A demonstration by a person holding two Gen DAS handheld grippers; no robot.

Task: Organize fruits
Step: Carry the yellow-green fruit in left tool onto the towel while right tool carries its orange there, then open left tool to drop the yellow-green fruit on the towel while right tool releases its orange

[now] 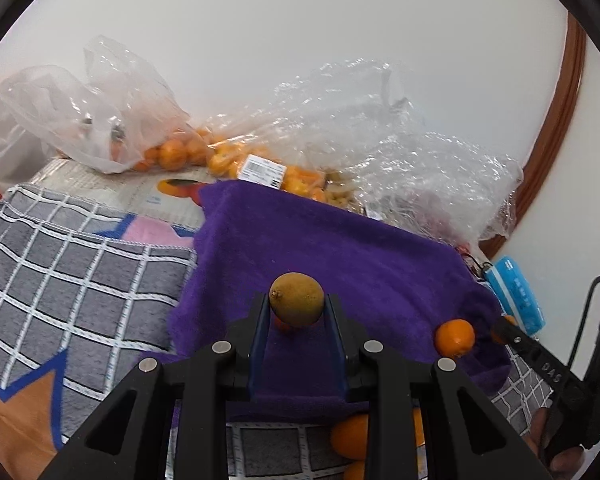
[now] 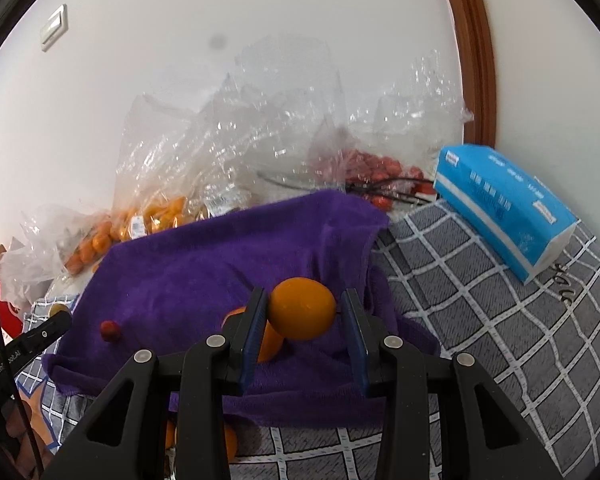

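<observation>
My left gripper (image 1: 297, 304) is shut on a small yellow-brown fruit (image 1: 297, 299) and holds it above the purple towel (image 1: 320, 240). My right gripper (image 2: 304, 308) has its jaws around an orange (image 2: 302, 308); the left pad touches it, a small gap shows at the right pad. The orange hangs above the towel (image 2: 204, 264), with another orange fruit (image 2: 270, 342) under it. A small red fruit (image 2: 110, 330) lies on the towel's left part. In the left wrist view the right gripper (image 1: 504, 330) holds an orange (image 1: 454, 337) at the towel's right edge.
Clear plastic bags of small oranges (image 1: 180, 152) and red fruits (image 2: 376, 172) lie along the back wall. A blue tissue pack (image 2: 504, 208) lies on the grey checked cloth (image 2: 480, 320) at right. More oranges (image 1: 350, 436) sit below the towel's front edge.
</observation>
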